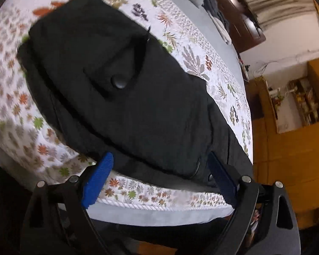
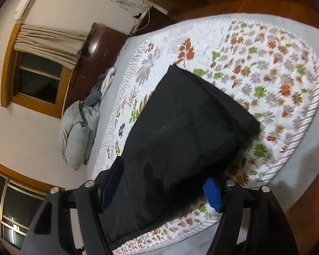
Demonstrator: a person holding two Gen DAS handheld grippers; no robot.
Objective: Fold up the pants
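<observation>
Black pants lie folded on a floral quilt on the bed. A flap pocket with a round button faces up. My left gripper stands open at the near edge of the pants, its blue pads on either side of the fabric and not pressing on it. In the right wrist view the pants stretch away from me in a thick stack. My right gripper is open too. The near end of the pants lies between its blue pads, which stand apart from the cloth.
A grey pillow and a heap of grey and white clothes lie at the head of the bed, by a dark wooden headboard. Wooden floor and wooden cabinets surround the bed. The quilt's corded edge runs just below my left gripper.
</observation>
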